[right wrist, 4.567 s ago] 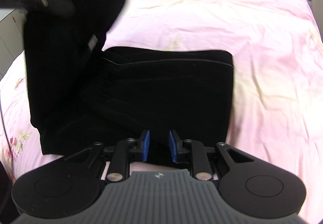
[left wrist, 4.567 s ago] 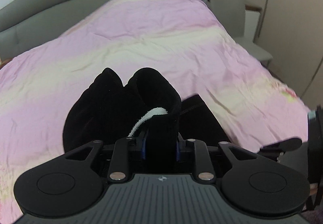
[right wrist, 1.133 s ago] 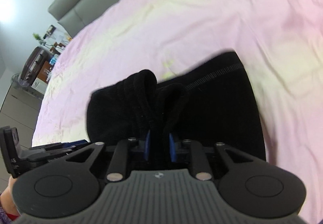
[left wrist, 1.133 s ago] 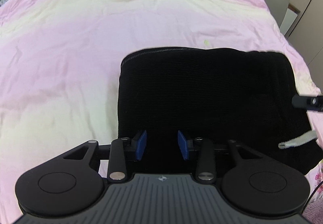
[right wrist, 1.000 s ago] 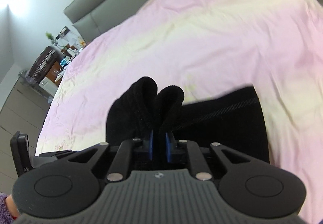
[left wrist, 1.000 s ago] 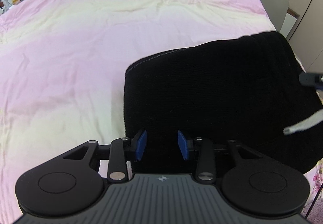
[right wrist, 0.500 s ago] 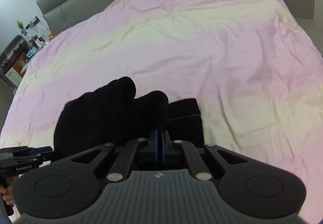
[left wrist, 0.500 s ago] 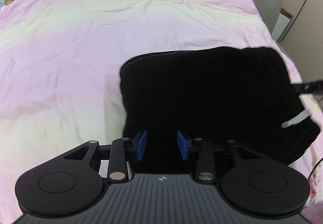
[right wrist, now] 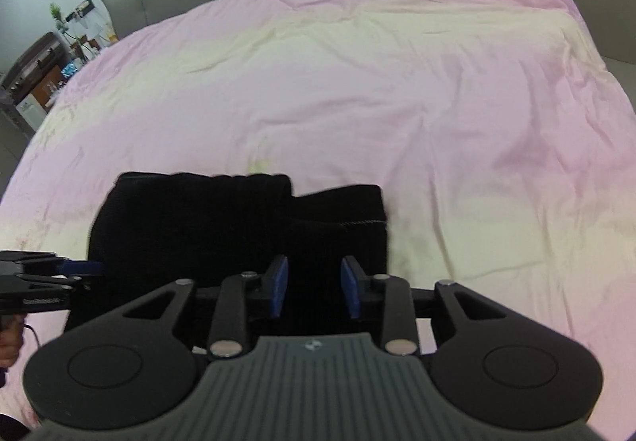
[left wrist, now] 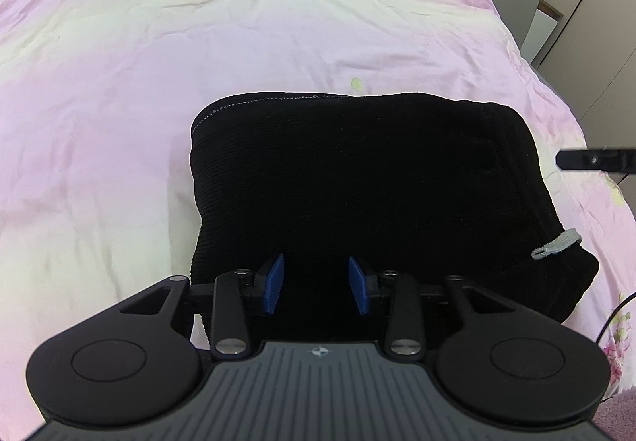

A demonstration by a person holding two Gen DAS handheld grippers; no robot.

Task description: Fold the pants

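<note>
**Ana:** Left wrist view shows the black pants (left wrist: 357,178) as a thick folded bundle on the pink bedspread (left wrist: 119,83), directly ahead of and below the left gripper (left wrist: 316,288). Its blue pads stand partly apart with nothing pinched; the cloth only lies beneath them.

**Ben:** And the right gripper (right wrist: 312,292)?

**Ana:** Its jaws have just been opening. In the right wrist view the pads are parted over the near edge of the pants (right wrist: 238,226), and the fabric lies flat under them rather than pinched, so it appears to have let go.

**Ben:** Which way does the bundle run?

**Ana:** Its long axis goes side to side across the left gripper's view, stitched hem on the far edge, a white drawstring (left wrist: 556,248) poking out at the right end. The right gripper's tip (left wrist: 588,159) shows just past that right end.

**Ben:** So who is nearer?

**Ana:** Both hover over the near long edge, the left one toward the left half, the right one by the drawstring end. Any further tidying or another fold would probably turn on that: each gripper takes its own end of the long side.
</note>
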